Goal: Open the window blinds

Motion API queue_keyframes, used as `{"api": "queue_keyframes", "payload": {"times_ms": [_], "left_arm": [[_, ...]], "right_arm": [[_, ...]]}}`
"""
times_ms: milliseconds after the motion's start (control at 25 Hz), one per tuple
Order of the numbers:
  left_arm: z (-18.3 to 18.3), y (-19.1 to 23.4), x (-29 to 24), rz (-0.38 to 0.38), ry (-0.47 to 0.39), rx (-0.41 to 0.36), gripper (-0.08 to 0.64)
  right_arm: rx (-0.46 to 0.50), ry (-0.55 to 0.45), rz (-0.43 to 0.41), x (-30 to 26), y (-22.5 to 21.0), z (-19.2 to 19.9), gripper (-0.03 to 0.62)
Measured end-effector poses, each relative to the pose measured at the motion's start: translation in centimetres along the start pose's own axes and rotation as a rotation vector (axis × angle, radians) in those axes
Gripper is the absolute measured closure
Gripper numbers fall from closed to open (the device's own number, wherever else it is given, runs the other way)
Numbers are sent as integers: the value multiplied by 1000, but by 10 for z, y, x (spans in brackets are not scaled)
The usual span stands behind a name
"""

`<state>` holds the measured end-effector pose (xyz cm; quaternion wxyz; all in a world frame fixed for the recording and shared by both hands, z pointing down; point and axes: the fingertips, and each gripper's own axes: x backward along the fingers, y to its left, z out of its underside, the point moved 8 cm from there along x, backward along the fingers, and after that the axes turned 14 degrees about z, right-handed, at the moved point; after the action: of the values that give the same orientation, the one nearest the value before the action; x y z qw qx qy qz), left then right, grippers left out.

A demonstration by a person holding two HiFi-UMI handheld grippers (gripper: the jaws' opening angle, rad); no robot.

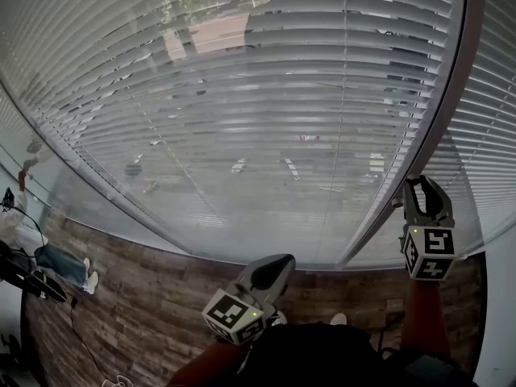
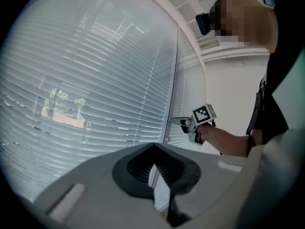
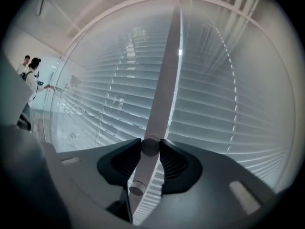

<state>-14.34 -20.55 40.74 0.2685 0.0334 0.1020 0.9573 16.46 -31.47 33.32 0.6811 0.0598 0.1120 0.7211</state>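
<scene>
Pale horizontal window blinds (image 1: 242, 95) fill the glass in front of me, slats partly tilted, with a street visible through them. My right gripper (image 1: 425, 185) is raised level at the dark window post (image 1: 431, 127). In the right gripper view the blinds' pale round wand (image 3: 163, 89) hangs down between the jaws, and my right gripper (image 3: 150, 147) is shut on it with both pads touching it; its lower end (image 3: 136, 190) shows below. My left gripper (image 1: 274, 271) hangs lower and nearer me, away from the blinds. Its jaws meet at the tips (image 2: 153, 149) with nothing between them.
A second blind panel (image 1: 492, 95) continues right of the post. Below the window a wood-pattern floor (image 1: 137, 313) runs along the glass. Other people (image 3: 31, 78) stand further along the window at the left, with legs and equipment (image 1: 48, 264) at the left floor edge.
</scene>
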Motion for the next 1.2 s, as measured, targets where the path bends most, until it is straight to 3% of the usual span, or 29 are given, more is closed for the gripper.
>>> {"api": "queue_keyframes", "payload": {"times_ms": [560,680,760,840,1080,1120,1200], "left_arm": [[11,4,-3,12,-22,2,560],[1,2,-5,10,-13,1,560],[-9,-1,-6,6,-9,8,560],[-12,-2,-6,3,0,10,560],[-1,1,-4,-4,13,1,560],[-1,1,-5,2,9,2,560],[-2,0,-8,23,-9,4,560]], "right_arm": [[558,-66,148,0,20,7,446],[581,-68,165,-1,19,4,445],[522,-65,153,0,15,-4,440],[396,-63,115,2,10,-11,387],[-326,37,-89,1,-14,3,356],[-398,53,-114,0,-15,7,365],[-446,65,-136,-2,-17,6,387]]}}
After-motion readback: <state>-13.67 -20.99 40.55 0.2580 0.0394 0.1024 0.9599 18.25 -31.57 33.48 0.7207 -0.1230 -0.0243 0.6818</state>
